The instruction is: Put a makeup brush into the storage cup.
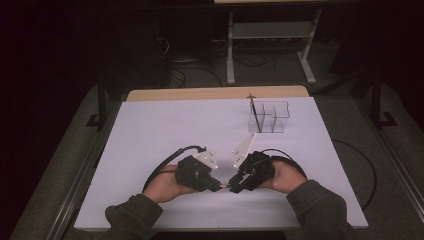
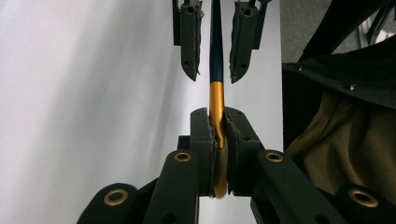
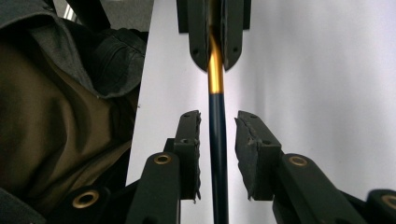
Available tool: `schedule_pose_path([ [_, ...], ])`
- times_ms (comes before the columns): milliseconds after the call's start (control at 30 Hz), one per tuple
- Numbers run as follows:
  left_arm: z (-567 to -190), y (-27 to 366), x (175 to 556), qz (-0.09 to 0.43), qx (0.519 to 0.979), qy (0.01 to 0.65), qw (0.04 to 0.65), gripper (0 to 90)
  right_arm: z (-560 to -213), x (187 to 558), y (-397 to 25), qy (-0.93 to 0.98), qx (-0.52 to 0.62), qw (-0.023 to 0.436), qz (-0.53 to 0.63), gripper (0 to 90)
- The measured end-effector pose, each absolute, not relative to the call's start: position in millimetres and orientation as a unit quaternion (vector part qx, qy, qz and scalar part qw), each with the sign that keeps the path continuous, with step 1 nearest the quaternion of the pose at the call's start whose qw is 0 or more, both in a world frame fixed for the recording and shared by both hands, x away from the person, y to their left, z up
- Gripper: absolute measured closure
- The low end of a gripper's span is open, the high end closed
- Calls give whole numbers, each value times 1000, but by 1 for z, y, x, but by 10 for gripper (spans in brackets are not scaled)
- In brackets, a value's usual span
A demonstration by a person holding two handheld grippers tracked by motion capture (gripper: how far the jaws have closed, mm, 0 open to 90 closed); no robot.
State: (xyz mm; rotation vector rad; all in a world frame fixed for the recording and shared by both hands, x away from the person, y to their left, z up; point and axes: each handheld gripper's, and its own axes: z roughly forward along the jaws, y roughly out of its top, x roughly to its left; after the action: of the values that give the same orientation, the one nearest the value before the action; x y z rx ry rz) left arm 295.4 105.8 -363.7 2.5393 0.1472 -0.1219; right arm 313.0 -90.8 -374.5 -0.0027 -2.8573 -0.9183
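So both grippers sit close together near the front middle of the white table point(image 1: 150, 130), tips pointing at each other. The left gripper point(image 1: 216, 186) has its jaws clamped tight on the gold ferrule end of a brush point(image 2: 216, 100), you can see it pinched right between the pads in the left gripper view, with the dark blue handle running straight away toward the other tool. The right gripper point(image 1: 234, 186) has its jaws spread a bit, one either side of that blue handle with a small gap on both sides, so it's around the brush but not squeezing it; the right gripper view shows that clearly. The brush hangs just above the table between the two tools, about level. Far right on the table there's a clear organizer point(image 1: 270, 117) with a few compartments, and another thin brush point(image 1: 255, 114) stands tilted in its left compartment, well apart from the hands. A black cable point(image 1: 167, 162) loops out behind the left hand, and olive sleeves point(image 1: 320, 205) come in from the near edge
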Motion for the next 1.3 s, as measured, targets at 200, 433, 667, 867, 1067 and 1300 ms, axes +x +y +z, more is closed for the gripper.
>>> schedule_pose_path([
  [200, -364, 104, 294, -49, 954, 61, 291, 827, -367, 313, -79, -955, 10, 73, -288, 778],
  [433, -358, 105, 294, -45, 951, 55, 301, 824, -370, 311, -75, -957, 18, 76, -279, 819],
  [667, -357, 106, 296, -49, 949, 57, 307, 782, -373, 311, -74, -957, 17, 84, -277, 821],
  [867, -354, 113, 296, -44, 943, 79, 321, 642, -377, 314, -79, -955, 6, 86, -283, 822],
  [1067, -352, 124, 296, -35, 938, 100, 331, 560, -375, 319, -91, -952, -9, 77, -296, 822],
  [1300, -353, 136, 295, -23, 932, 119, 341, 507, -371, 325, -106, -944, -36, 69, -320, 822],
])
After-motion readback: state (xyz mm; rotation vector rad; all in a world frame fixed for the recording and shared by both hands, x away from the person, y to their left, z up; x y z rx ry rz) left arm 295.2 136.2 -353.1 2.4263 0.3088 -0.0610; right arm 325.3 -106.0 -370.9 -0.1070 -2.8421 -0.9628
